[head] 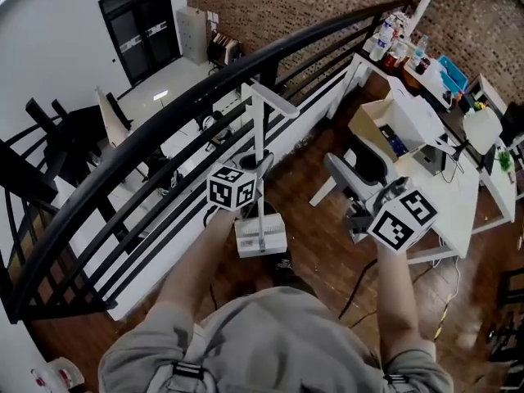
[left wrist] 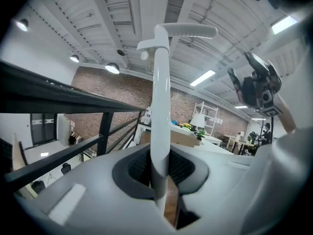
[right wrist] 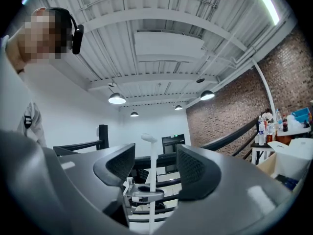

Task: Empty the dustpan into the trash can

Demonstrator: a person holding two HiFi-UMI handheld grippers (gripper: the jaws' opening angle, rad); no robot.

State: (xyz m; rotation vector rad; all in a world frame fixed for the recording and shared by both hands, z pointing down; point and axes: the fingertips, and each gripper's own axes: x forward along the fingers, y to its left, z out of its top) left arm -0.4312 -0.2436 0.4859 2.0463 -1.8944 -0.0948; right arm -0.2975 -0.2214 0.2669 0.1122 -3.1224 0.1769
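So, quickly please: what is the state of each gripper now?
Left gripper: closed on the white dustpan handle.
Right gripper: open, holding nothing.

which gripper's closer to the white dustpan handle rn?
Left. The left gripper is clamped on the dustpan handle, well below its top grip. The right gripper is off to the handle's right, jaws open and empty, not touching it.

dustpan handle point(left wrist: 160, 106): smooth white plastic | railing point(head: 205, 92): black metal | wall point(head: 270, 6): rough brick | floor point(head: 319, 244): glossy wood
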